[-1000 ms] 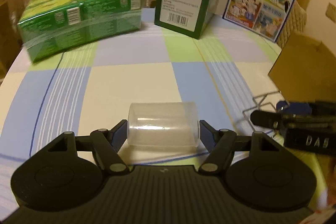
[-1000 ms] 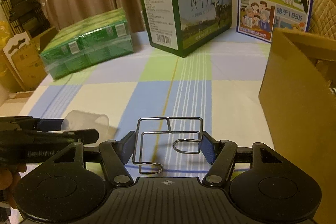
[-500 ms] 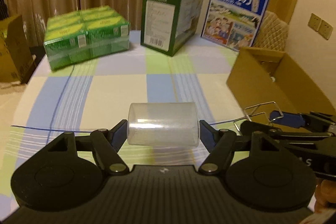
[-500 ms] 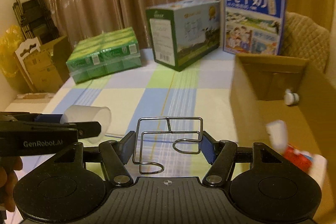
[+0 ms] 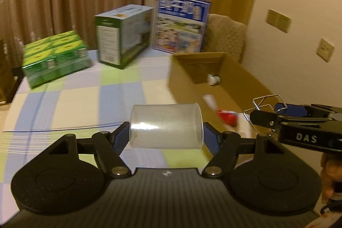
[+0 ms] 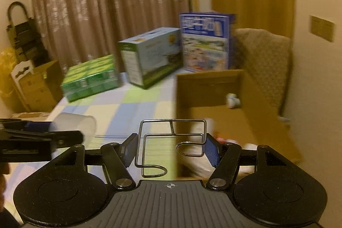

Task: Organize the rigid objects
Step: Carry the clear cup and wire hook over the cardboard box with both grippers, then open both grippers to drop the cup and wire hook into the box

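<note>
The clear plastic cup [image 5: 166, 126] lies on its side between the blue pads of the left gripper [image 5: 166, 134], and the jaws are squeezed on its two ends, so its long way runs straight across from pad to pad. It is up in the air above the checked tablecloth [image 5: 85, 97], not resting on it. The wire rack [image 6: 172, 142] is caught the same way in the right gripper [image 6: 171, 147], with the jaws pressed on its two sides and its hooks pointing back toward the camera. The two grippers sit side by side, close together, the left one a bit to the left of the right one. The thing that matters next is the open cardboard box [image 5: 233, 78], which stands on the table ahead and to the right of both. The right gripper is nearer to it (the wire rack already looks as if it hangs just over the box's near edge), while the cup is beside the box's left wall, above the cloth. So I think the cup has to go further right before it can drop in. Some small things already lie in the box, like a little white bottle [image 5: 213, 79] and a red and white packet [image 5: 227, 118]. Behind are a green pack [image 5: 55, 59], a milk carton box [image 5: 123, 37] and a blue milk box [image 5: 181, 25].
</note>
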Motion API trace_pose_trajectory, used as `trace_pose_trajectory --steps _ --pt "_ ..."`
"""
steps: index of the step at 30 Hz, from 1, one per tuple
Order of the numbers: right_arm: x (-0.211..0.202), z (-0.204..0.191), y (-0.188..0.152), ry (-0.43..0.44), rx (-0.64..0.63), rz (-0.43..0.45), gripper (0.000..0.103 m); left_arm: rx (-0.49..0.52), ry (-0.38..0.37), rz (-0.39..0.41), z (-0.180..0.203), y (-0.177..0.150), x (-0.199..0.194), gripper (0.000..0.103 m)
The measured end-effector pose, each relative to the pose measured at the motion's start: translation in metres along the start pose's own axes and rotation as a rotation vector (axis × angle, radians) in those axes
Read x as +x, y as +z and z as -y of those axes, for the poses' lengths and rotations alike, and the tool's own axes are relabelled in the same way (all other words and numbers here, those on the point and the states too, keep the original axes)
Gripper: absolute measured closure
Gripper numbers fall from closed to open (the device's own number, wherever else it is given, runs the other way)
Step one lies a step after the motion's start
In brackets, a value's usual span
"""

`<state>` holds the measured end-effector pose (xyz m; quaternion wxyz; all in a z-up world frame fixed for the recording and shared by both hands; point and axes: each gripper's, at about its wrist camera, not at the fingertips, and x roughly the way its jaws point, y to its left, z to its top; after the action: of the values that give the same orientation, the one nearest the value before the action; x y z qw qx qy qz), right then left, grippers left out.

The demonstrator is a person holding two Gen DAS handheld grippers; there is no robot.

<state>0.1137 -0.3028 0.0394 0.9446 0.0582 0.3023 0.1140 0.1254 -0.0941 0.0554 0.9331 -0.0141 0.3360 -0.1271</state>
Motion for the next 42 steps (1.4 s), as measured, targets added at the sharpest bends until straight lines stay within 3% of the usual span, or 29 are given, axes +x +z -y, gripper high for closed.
trace_pose_trajectory --steps 8,16,30,42 --pt "-0.027 0.074 0.0 -0.072 0.055 -0.002 0.041 0.048 -0.082 -0.024 0.075 0.004 0.021 0.035" --pt "-0.022 0.11 0.004 -0.07 0.071 -0.02 0.041 0.074 -0.105 -0.052 0.11 0.015 0.051 0.035" --pt "0.033 0.128 0.017 -0.049 0.075 -0.082 0.041 0.087 -0.112 -0.103 0.104 0.025 0.108 0.035" --pt "0.055 0.147 0.018 -0.058 0.11 -0.106 0.041 0.138 -0.133 -0.135 0.11 0.026 0.141 0.035"
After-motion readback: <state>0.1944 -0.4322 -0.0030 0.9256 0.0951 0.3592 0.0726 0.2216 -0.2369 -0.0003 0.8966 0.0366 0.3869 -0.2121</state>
